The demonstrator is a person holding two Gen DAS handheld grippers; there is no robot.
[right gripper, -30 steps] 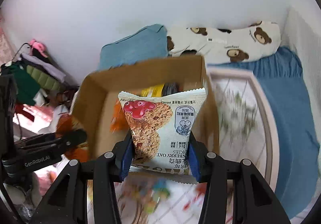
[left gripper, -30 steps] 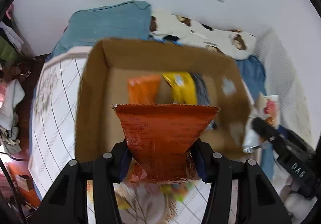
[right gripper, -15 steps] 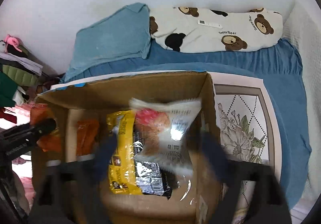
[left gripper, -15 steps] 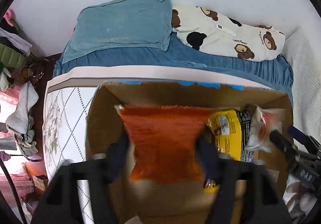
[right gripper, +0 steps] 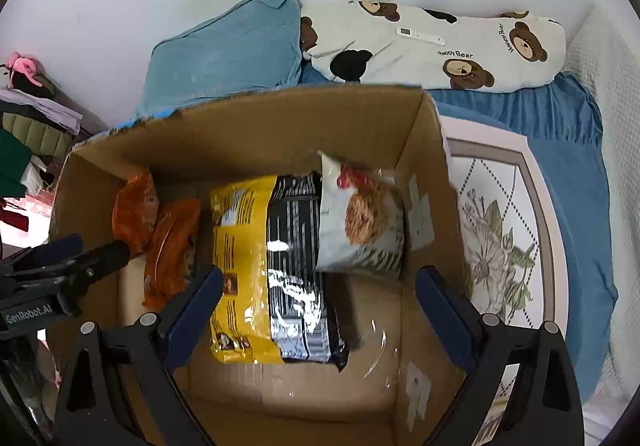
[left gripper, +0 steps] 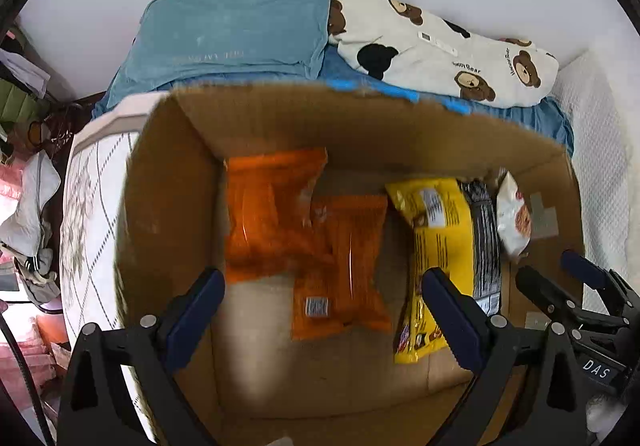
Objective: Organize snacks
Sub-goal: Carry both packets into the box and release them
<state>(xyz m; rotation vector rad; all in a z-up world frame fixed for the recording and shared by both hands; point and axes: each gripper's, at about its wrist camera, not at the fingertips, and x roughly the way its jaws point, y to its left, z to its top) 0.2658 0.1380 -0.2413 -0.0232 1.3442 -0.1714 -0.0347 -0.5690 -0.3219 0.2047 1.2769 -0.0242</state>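
An open cardboard box (left gripper: 168, 182) (right gripper: 424, 150) holds the snacks. Two orange packets (left gripper: 276, 206) (left gripper: 344, 266) lie at its left, a yellow bag (left gripper: 436, 246) (right gripper: 240, 238) and a black packet (left gripper: 484, 242) (right gripper: 296, 266) in the middle, and a white oat-cookie packet (left gripper: 514, 220) (right gripper: 360, 222) at the right. My left gripper (left gripper: 320, 310) is open and empty above the orange packets. My right gripper (right gripper: 316, 306) is open and empty above the black packet; it also shows in the left wrist view (left gripper: 560, 278).
The box stands on a floral-patterned mat (right gripper: 500, 238) over a blue sheet (right gripper: 568, 150). A blue pillow (left gripper: 240, 30) and a bear-print pillow (left gripper: 440, 46) lie behind it against the white wall. Clothes pile at the left (left gripper: 28, 206).
Both grippers moved over the box and opened. The orange packet dropped from the left gripper and the oat-cookie packet from the right; both now lie inside the box.
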